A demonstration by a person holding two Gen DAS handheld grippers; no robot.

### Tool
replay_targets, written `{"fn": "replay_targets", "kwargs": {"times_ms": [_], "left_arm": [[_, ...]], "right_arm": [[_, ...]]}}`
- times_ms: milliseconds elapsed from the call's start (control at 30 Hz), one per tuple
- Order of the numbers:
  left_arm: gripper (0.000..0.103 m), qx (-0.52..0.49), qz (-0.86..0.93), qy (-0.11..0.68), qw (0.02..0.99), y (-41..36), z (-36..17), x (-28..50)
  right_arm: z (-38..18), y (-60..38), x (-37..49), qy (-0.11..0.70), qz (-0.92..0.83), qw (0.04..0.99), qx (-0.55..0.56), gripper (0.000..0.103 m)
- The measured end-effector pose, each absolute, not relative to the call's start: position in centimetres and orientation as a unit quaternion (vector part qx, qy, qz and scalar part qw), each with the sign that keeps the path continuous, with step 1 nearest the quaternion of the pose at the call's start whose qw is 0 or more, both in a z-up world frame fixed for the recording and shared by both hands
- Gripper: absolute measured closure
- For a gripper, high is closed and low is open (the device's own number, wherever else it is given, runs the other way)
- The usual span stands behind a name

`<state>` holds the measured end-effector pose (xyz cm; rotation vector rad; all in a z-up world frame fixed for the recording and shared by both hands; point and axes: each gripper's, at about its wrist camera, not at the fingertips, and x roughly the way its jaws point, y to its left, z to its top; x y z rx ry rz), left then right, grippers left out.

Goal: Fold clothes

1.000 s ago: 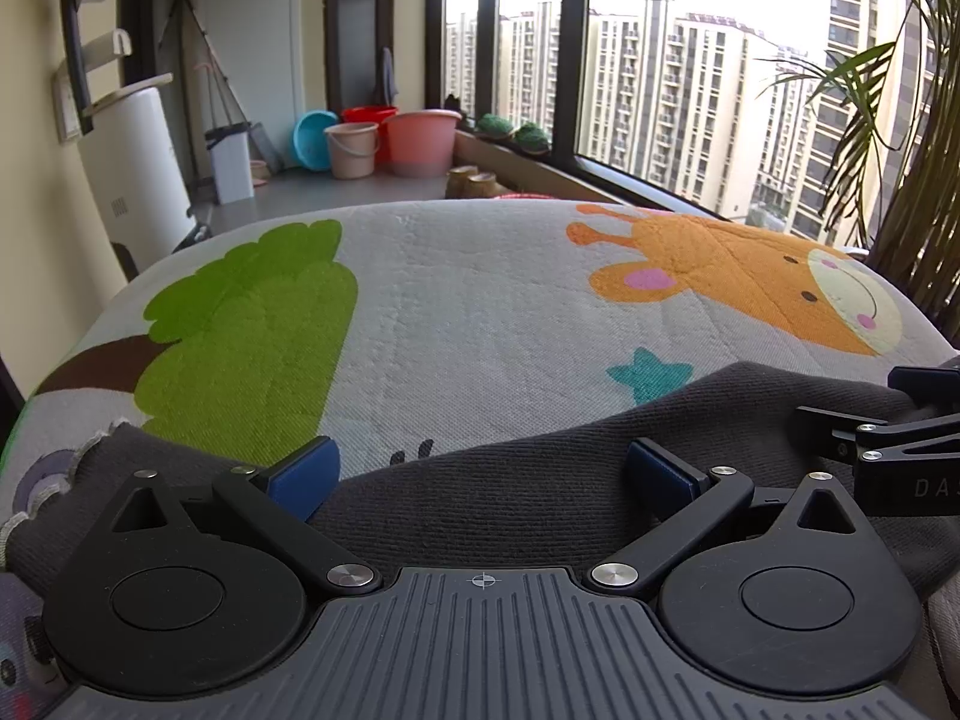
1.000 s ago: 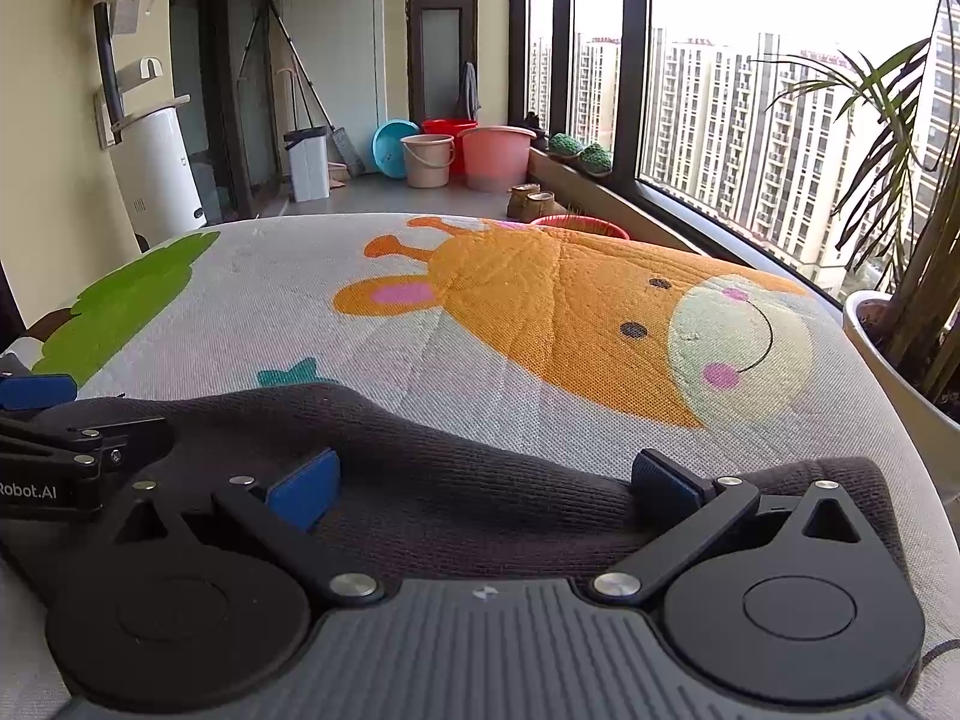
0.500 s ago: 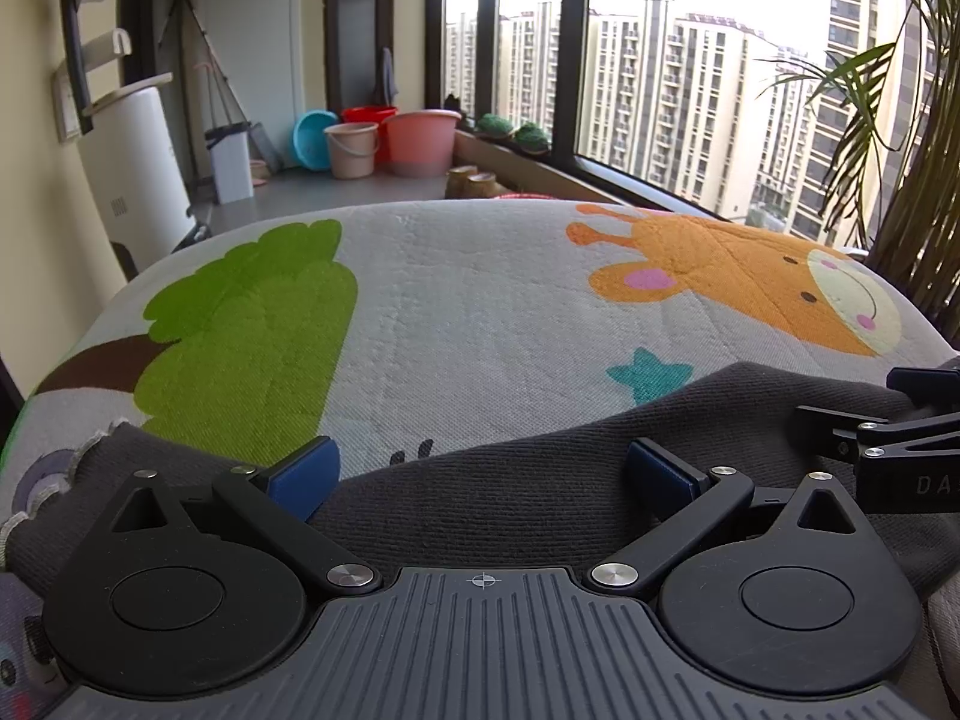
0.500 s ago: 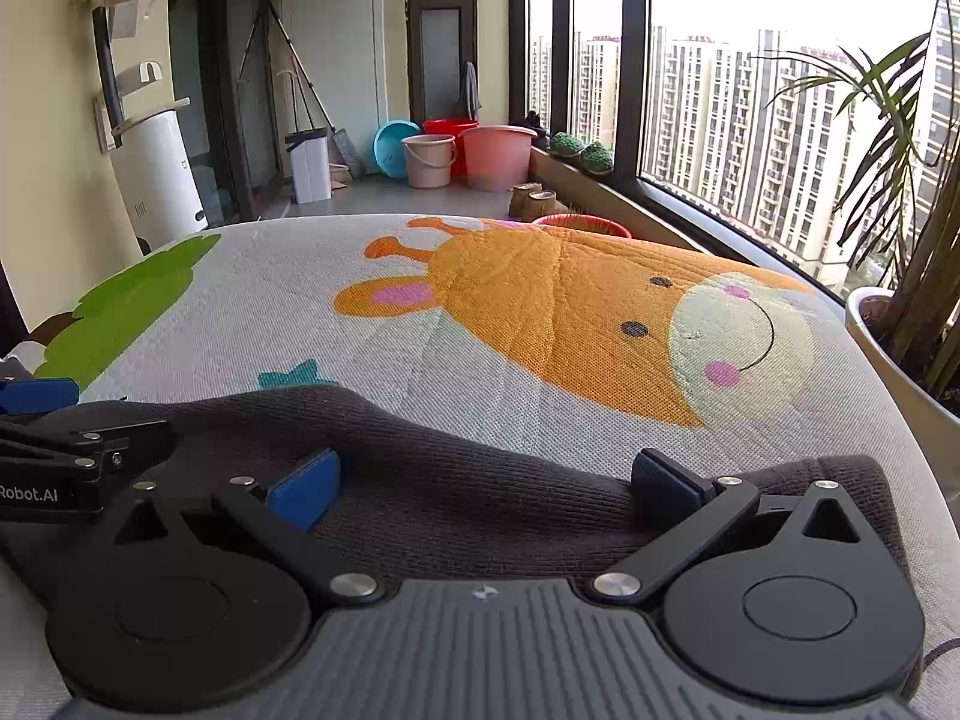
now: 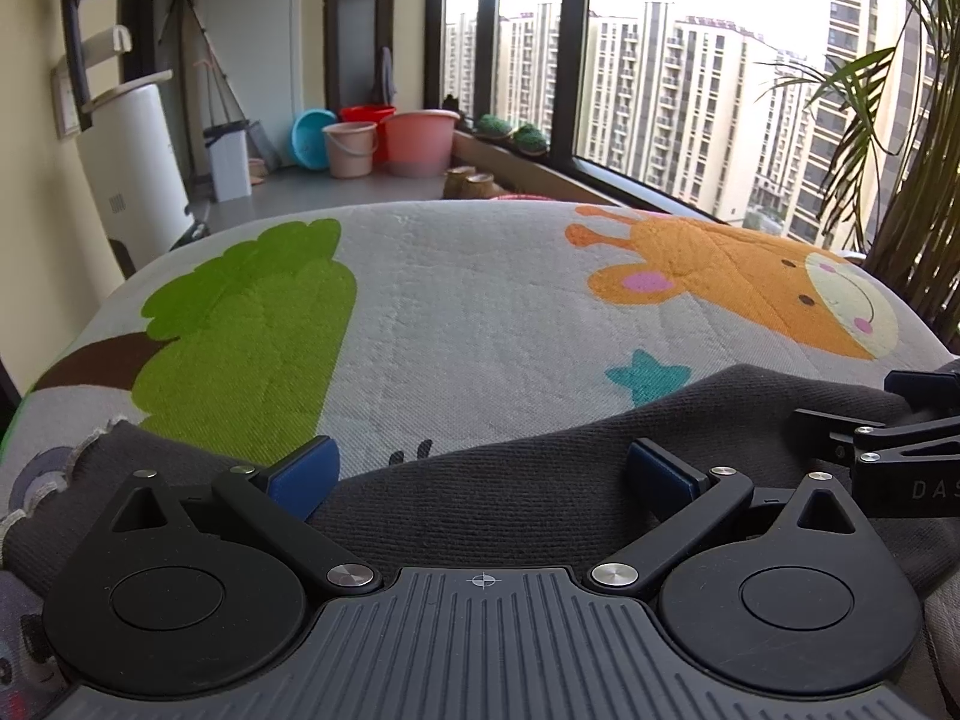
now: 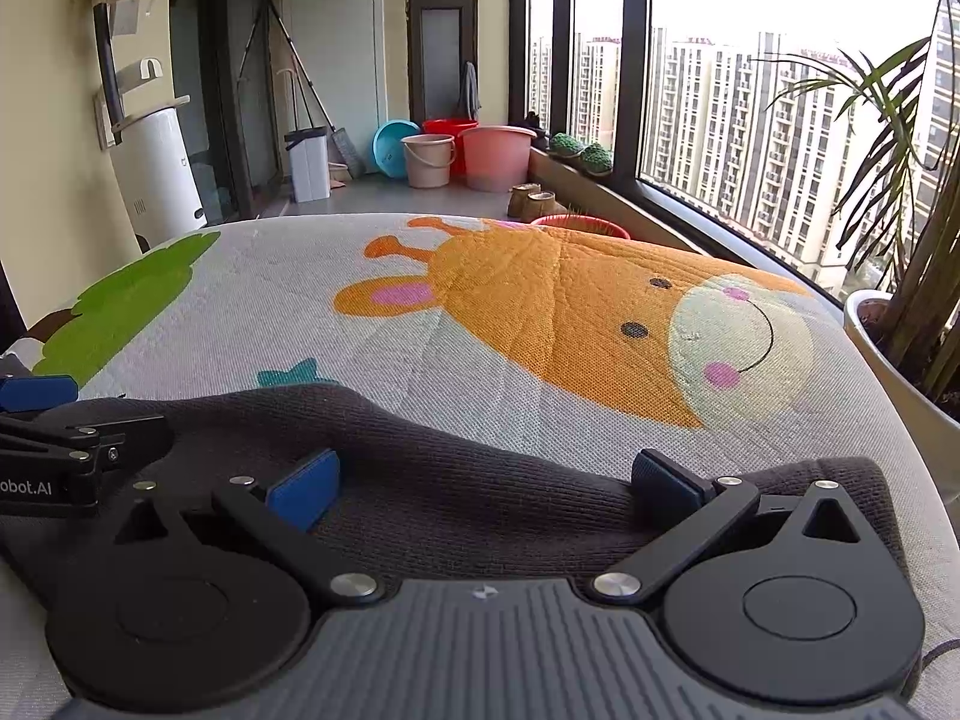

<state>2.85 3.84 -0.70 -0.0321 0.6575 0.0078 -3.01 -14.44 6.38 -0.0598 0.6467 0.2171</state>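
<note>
Your left hand-held gripper (image 5: 483, 468) stands wide open over the dark grey garment (image 5: 540, 480); the right hand-held gripper (image 5: 900, 444) sits just beside it, rightward.

Garment (image 5: 540, 492): dark grey ribbed knit, matt. Mat (image 5: 468, 324): quilted woven cloth, rough. Left tongs (image 5: 480, 468): matt black plastic w/ metal rivets.

hand-held gripper (image 5: 483, 471): 2 | dark knit garment (image 5: 540, 480): 1 | cartoon mat (image 5: 480, 312): 1 | buckets (image 6: 429, 161): 3
</note>
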Motion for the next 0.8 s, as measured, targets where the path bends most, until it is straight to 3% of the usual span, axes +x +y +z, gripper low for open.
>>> {"fn": "replay_targets", "kwargs": {"times_ms": [800], "left_arm": [[0.0,-0.009,0.007,0.324,0.946,3.6,-0.7,3.0]], "right_arm": [[6.4,-14.2,-2.9,0.317,0.104,0.942,-0.035,0.0]]}}
